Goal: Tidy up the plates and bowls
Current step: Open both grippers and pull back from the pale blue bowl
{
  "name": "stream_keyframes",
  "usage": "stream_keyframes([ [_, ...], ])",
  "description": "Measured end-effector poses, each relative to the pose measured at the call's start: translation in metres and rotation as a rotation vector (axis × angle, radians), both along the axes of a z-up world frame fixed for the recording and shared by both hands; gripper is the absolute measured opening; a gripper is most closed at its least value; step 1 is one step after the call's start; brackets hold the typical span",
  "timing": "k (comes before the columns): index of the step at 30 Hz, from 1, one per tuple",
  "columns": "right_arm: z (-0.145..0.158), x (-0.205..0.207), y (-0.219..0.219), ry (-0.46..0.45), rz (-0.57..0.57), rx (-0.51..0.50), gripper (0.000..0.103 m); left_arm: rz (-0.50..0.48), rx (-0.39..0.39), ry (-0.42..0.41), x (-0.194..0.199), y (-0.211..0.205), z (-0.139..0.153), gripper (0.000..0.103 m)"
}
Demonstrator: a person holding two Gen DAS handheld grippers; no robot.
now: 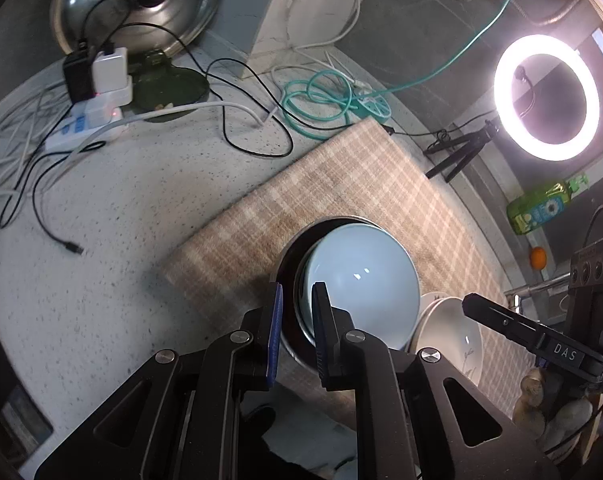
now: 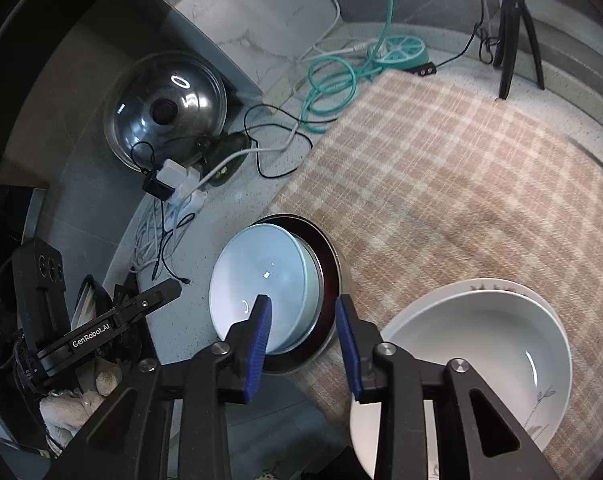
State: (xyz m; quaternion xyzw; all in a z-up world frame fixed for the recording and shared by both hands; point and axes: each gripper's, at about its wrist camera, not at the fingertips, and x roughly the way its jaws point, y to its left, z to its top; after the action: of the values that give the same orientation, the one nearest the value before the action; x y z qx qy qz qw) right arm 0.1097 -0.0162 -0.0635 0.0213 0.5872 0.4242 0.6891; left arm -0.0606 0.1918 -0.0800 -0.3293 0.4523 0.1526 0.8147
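- On the checked mat [image 1: 341, 184], in the left wrist view, a pale blue bowl [image 1: 365, 280] sits tilted inside a dark metal-rimmed bowl [image 1: 289, 280].
- Left gripper [image 1: 299, 300]: its jaws stand a narrow gap apart above the near rims of the two bowls; whether they touch either rim I cannot tell.
- White bowl [image 1: 453, 332] lies just right of the nested pair, on a plate [image 1: 431, 300].
- Right gripper [image 1: 467, 304] shows at the right edge, over the white bowl.
- Behind the mat, on the speckled counter [image 1: 121, 220]: cables, a power strip [image 1: 89, 124], a steel lid [image 1: 141, 4], a lit ring lamp [image 1: 547, 98].
- From the right wrist view, the right gripper [image 2: 303, 312] is released, its blue pads apart and nothing pinched; the dark bowl's rim [image 2: 333, 264] shows between them.
- Blue bowl [image 2: 261, 276] leans left inside the dark one, at the mat's [image 2: 461, 160] left edge.
- White bowl [image 2: 481, 340] sits to the right on the plate [image 2: 501, 284].
- Left gripper [image 2: 173, 290] reaches in from the left, beside the blue bowl.
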Motion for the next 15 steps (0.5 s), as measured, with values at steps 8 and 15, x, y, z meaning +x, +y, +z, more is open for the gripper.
stream_keyframes([
  [8, 0.002, -0.012, -0.036, -0.041, -0.046, 0.035, 0.033, 0.070, 0.004, -0.062, -0.032, -0.016, 0.001, 0.013],
  [15, 0.012, -0.019, -0.055, -0.115, -0.154, 0.047, 0.033, -0.018, 0.052, -0.051, -0.023, -0.014, -0.004, 0.013],
])
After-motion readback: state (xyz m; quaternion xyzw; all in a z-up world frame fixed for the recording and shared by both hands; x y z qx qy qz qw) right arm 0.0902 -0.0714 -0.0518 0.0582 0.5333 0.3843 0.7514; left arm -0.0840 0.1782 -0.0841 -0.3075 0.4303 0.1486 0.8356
